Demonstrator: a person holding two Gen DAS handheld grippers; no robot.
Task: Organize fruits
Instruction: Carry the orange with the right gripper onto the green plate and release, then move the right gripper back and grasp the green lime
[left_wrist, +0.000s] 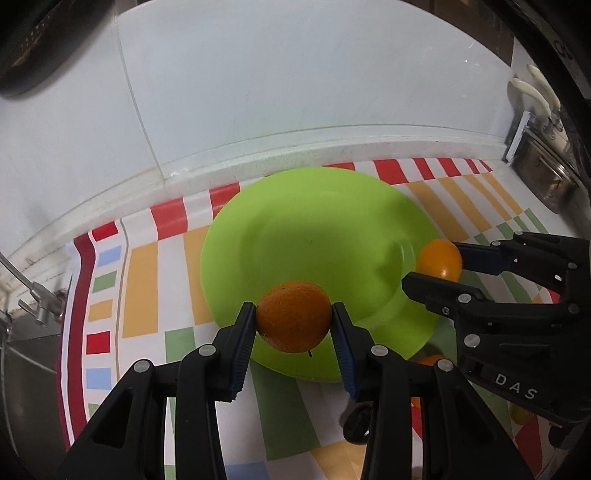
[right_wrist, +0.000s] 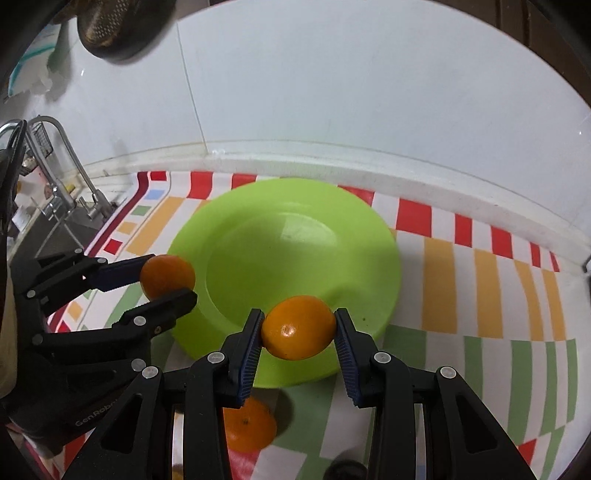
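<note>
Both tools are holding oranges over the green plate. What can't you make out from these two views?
- Loose orange on the striped cloth: right wrist view, half hidden by the right tool's finger.
- Dark round object: cut off by the bottom edge.
- Yellowish fruit: left wrist view, mostly hidden behind the right tool.

Both wrist cams close, facing wall; share green plate (left_wrist: 295, 236)

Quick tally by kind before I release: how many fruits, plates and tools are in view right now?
Round orange fruits: 3, one in the left tool, one in the right tool, one loose on the striped cloth
Lime-green plastic plate: 1
Black two-finger tools: 2, left and right
Total: 6
</note>
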